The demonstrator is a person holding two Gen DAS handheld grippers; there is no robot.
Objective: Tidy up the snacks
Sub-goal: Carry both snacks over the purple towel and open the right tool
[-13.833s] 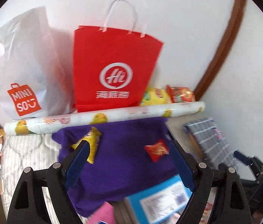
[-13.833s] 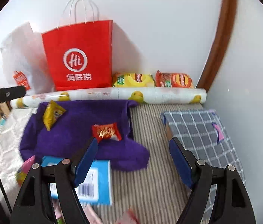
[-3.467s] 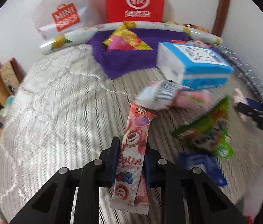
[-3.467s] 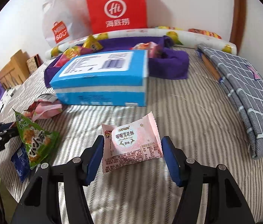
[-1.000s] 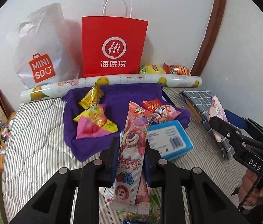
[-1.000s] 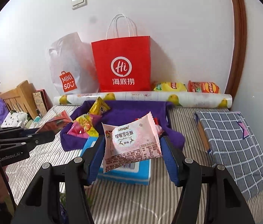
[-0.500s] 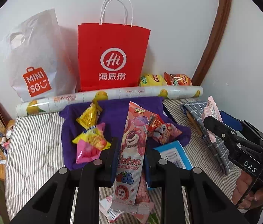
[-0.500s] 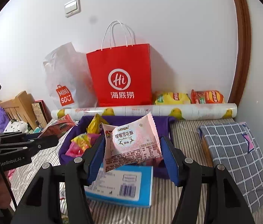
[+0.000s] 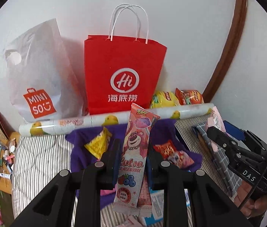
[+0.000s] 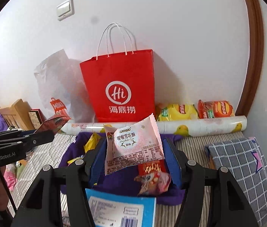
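Observation:
My left gripper [image 9: 133, 151] is shut on a long pink Lotso snack packet [image 9: 133, 157], held upright above the purple cloth [image 9: 80, 151]. My right gripper [image 10: 135, 147] is shut on a pale pink snowflake-crisp packet [image 10: 133, 141], held above the same cloth [image 10: 122, 183]. On the cloth lie a yellow packet [image 9: 97, 143] and a red packet [image 9: 166, 148]; both also show in the right wrist view, yellow [image 10: 91, 141] and red [image 10: 154, 167]. The right gripper appears at the right of the left wrist view [image 9: 216, 130].
A red paper bag [image 9: 124, 75] and a white Miniso bag [image 9: 36, 75] stand against the wall behind a printed roll [image 9: 114, 120]. Yellow [image 10: 177, 111] and orange [image 10: 215, 109] chip bags lie behind the roll. A blue box [image 10: 122, 210] is near, a checked cushion [image 10: 243, 172] at right.
Both grippers have moved forward toward the purple cloth and the red bag with their packets still held. The bags look larger and nearer.

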